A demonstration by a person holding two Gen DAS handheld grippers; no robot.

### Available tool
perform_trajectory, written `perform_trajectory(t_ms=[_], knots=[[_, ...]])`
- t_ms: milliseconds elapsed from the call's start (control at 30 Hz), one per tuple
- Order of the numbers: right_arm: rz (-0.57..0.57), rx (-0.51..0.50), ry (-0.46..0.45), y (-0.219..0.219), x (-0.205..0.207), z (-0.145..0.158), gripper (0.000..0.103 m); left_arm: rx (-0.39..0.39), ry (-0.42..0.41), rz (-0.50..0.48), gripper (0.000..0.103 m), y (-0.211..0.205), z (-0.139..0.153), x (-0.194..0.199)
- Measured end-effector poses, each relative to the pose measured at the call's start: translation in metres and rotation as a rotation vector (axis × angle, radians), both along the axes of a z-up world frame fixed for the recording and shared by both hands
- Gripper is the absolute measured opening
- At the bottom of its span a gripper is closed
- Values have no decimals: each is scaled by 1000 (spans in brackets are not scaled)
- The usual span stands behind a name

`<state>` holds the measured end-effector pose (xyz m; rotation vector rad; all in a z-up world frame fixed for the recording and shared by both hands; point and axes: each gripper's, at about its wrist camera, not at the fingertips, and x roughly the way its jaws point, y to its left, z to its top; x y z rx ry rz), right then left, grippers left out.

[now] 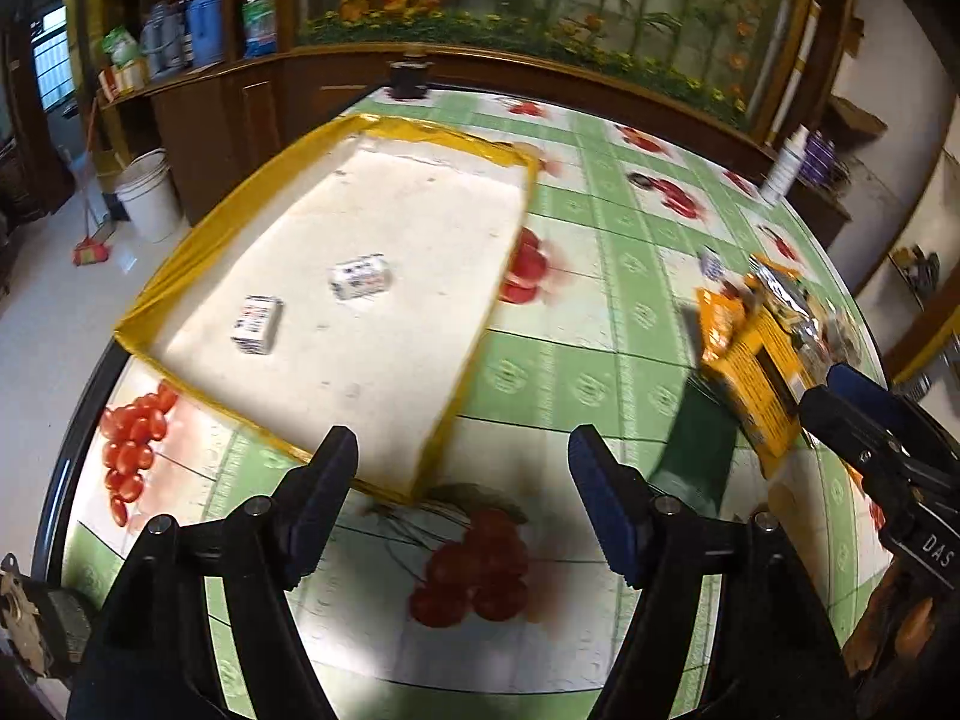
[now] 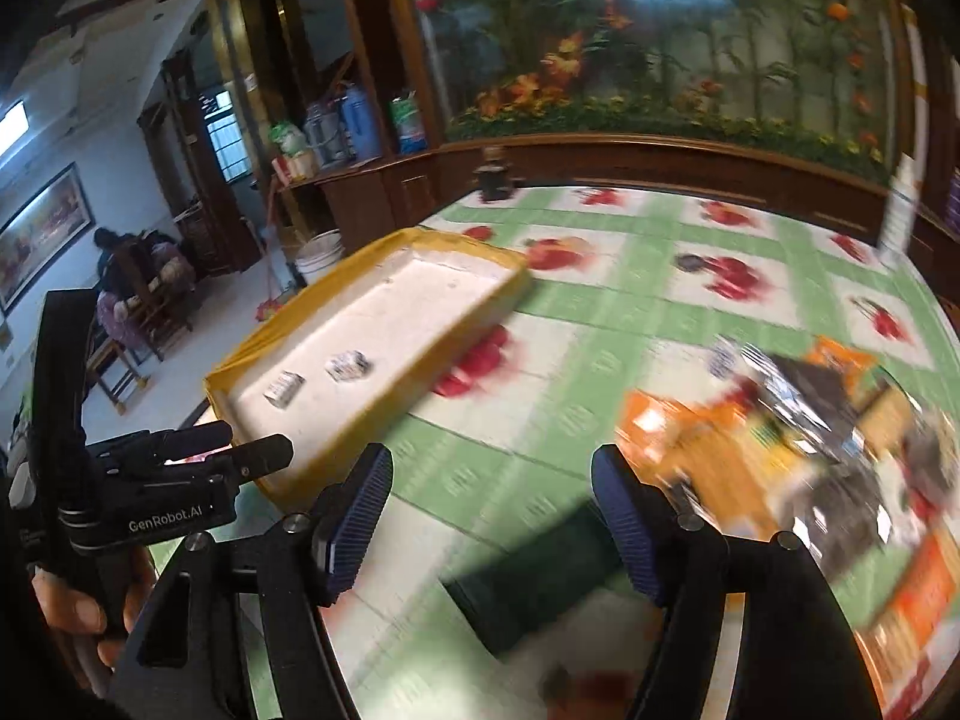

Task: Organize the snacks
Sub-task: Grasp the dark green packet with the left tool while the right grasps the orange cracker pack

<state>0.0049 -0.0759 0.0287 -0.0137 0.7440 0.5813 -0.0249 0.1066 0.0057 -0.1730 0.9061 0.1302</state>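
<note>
Tray [image 1: 180, 276], shallow, white, yellow-rimmed, ahead-left of left gripper [image 1: 462, 450]; two small boxes [image 1: 359, 278] inside. Crinkly snack packets [image 2: 780, 420] ahead-right of right gripper [image 2: 492, 468]. Both grippers spread, empty, above glossy tabletop [image 1: 600, 312].

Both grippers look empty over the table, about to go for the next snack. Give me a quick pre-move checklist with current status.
1. Left gripper open and empty: ok, nothing between the pads.
2. Right gripper open and empty: ok.
3. Tray ready to receive: ok, two small boxes lie inside with bare floor around them.
4. Snack pile in view: ok, orange packets at the table's right side, outside the tray.
5. Single packet picked out for a grasp: cannot tell, the right wrist view is motion-blurred.
6. Grippers apart from each other: ok, clear gap between them.
</note>
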Motion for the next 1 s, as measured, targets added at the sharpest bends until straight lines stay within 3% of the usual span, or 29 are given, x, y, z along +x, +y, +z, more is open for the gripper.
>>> perform_trajectory(t_ms=[300,433,700,867,1000], knots=[[-192,-63,38,-104,-35,-27,75,38,19,-244,72,-88,-7,-6],[-259,-53,67,-143,-45,-40,76,112,32,-248,72,-103,-14,2],[-406,-62,94,-196,-47,-50,80,120,92,-294,72,-112,-32,31],[-468,-49,147,-210,-30,-57,82,135,125,-306,72,-117,-42,41],[-498,-41,187,-205,-11,-62,82,134,124,-309,80,-120,-44,46]])
